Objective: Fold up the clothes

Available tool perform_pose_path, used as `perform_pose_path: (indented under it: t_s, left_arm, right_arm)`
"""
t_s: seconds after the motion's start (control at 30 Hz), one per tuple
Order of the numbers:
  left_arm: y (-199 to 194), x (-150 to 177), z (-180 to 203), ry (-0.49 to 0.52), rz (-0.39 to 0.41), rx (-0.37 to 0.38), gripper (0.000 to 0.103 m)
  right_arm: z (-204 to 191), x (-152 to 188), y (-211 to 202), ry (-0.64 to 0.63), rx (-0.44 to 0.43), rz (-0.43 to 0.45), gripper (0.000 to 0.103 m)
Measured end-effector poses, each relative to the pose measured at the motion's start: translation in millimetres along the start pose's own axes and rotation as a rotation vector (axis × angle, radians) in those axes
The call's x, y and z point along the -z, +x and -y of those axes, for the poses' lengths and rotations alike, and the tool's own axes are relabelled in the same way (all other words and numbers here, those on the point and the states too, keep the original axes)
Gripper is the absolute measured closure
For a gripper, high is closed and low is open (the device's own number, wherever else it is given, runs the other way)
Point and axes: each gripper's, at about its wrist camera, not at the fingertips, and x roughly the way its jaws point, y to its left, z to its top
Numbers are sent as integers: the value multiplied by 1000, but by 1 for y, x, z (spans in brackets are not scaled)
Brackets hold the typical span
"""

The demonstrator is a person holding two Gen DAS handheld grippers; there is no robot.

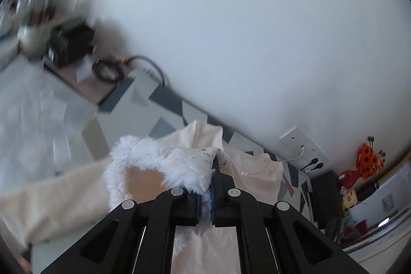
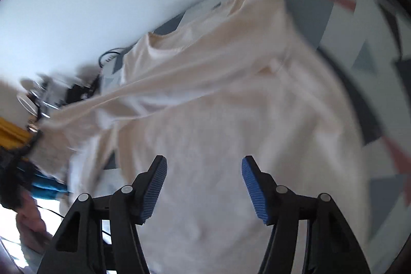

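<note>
A cream garment (image 2: pixel 210 104) with a white fluffy trim (image 1: pixel 185 166) lies spread over a patterned surface. In the left wrist view my left gripper (image 1: pixel 205 199) is shut on the fluffy trim, lifting that edge off the cloth; tufts stick out between the blue pads. In the right wrist view my right gripper (image 2: pixel 204 186) stands open above the garment's middle, its blue pads (image 2: pixel 154 191) wide apart with nothing between them. A stretched fold of the cream cloth runs from the left edge up to the right. The picture is blurred.
A grey, white and pink geometric cover (image 2: pixel 359 48) lies under the garment. A white wall (image 1: pixel 231 17) rises behind. A wall socket with plugs (image 1: pixel 305 153), a black box (image 1: pixel 69 43), a coiled cable (image 1: pixel 108 68) and orange flowers (image 1: pixel 370 158) line the far edge.
</note>
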Motion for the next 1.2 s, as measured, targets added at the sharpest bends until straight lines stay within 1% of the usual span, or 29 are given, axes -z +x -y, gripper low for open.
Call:
perform_pose_path:
  t_s: [0.03,0.07,0.1,0.17,0.23,0.3,0.33,0.4,0.43,0.47,0.53,0.6,0.63,0.67,0.7,0.73,0.77,0.83,0.9,0.97,1.03,1.07,1.13,1.2]
  left_arm:
    - [-1,-5,2,50,-17,-19,99]
    - [2,-6,1,69,-45,-40,99]
    - [7,-7,-1,78,-76,-59,99]
    - [25,-4,-15,33,-157,-86,99]
    - [40,3,-29,-20,-200,-117,99]
    - [46,7,-39,-71,-208,-143,99]
    - [43,5,-38,-76,-194,-139,99]
    - [38,2,-35,-77,-164,-132,99]
    - [30,-1,-29,-48,-145,-128,99]
    - [24,0,-26,-30,-143,-124,98]
    - [19,13,-30,-39,-184,-128,98]
    - [27,43,-44,-52,-283,-153,98]
    - [35,62,-51,-52,-351,-173,97]
    - [42,81,-60,-72,-421,-191,97]
    - [48,98,-70,-118,-486,-196,97]
    - [50,111,-79,-175,-534,-178,96]
    - [50,120,-87,-231,-559,-152,94]
    - [41,126,-97,-314,-550,-128,91]
    - [30,123,-105,-374,-511,-113,88]
    - [23,119,-114,-431,-462,-111,83]
    - [26,115,-120,-476,-438,-110,82]
    - [29,113,-121,-491,-432,-108,82]
    - [41,111,-120,-492,-438,-122,82]
    - [52,110,-124,-511,-452,-137,82]
  right_arm:
    - [4,-3,-7,-89,87,28,39]
    - [7,-5,-10,-179,157,44,39]
    - [9,-7,-10,-263,208,49,39]
    - [6,-9,0,-417,297,52,39]
    - [2,-12,14,-546,359,51,39]
    - [-2,-15,31,-651,405,46,39]
    - [-4,-18,41,-683,416,35,40]
    - [-9,-26,59,-706,428,3,45]
    - [-7,-31,63,-695,406,-24,49]
    - [-6,-34,63,-680,374,-50,49]
    - [0,-38,54,-661,326,-79,49]
    - [8,-42,45,-641,291,-111,48]
    - [14,-44,40,-625,276,-135,48]
    - [19,-45,36,-609,260,-158,48]
    - [25,-48,33,-595,249,-186,48]
    - [29,-50,31,-585,240,-211,48]
    - [31,-51,27,-582,237,-228,48]
    - [31,-55,20,-603,233,-234,48]
    - [23,-62,12,-620,201,-213,48]
    - [9,-65,13,-654,170,-195,45]
    - [-16,-59,23,-749,147,-190,44]
    - [-32,-49,31,-801,132,-195,44]
    - [-57,-35,50,-914,111,-213,44]
    - [-77,-18,64,-1018,112,-225,44]
